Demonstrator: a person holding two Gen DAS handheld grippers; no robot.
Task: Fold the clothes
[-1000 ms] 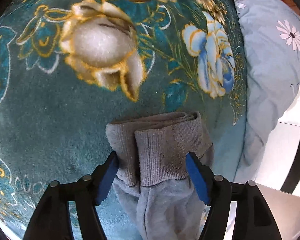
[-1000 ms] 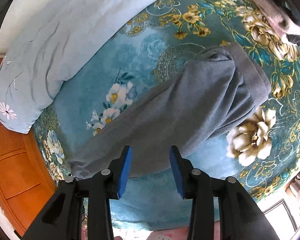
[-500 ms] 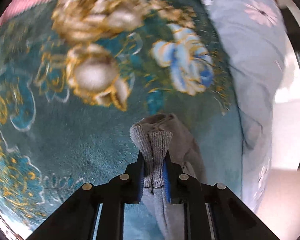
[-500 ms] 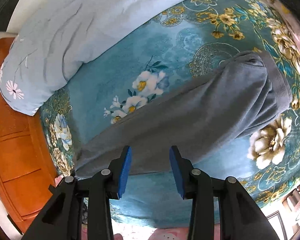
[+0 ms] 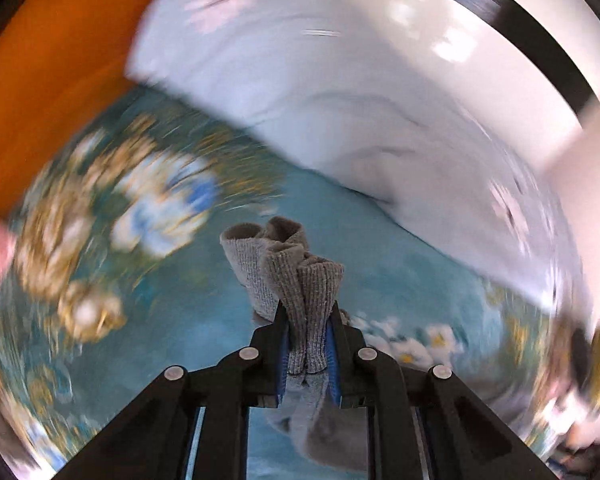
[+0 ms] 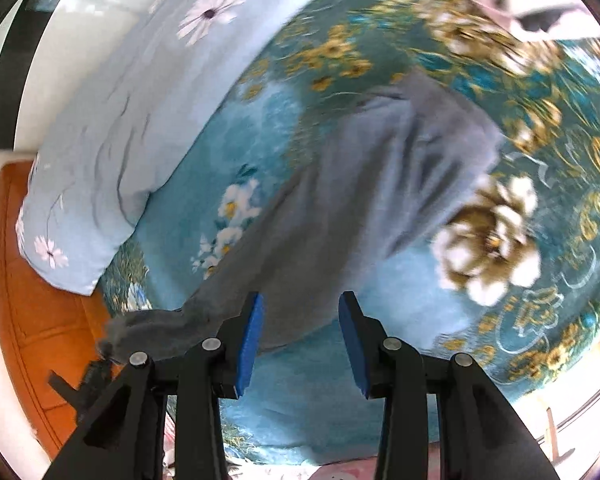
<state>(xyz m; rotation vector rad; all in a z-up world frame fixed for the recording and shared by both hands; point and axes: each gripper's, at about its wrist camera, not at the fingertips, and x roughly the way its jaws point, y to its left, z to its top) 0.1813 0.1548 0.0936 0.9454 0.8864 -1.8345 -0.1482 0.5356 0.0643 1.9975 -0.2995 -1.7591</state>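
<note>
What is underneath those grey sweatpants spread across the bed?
The grey sweatpants lie on a teal plush blanket with gold and white flowers, which shows all around them. Whatever pattern sits directly beneath the fabric is covered. A light blue daisy-print pillow lies beside them, apart.

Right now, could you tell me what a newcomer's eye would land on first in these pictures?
Probably the left gripper, clamped on the bunched ribbed cuffs of grey trousers, which stretch across a teal floral blanket. A pale blue daisy-print pillow lies along the blanket's far edge, and the right gripper hovers open above the trousers.
</note>
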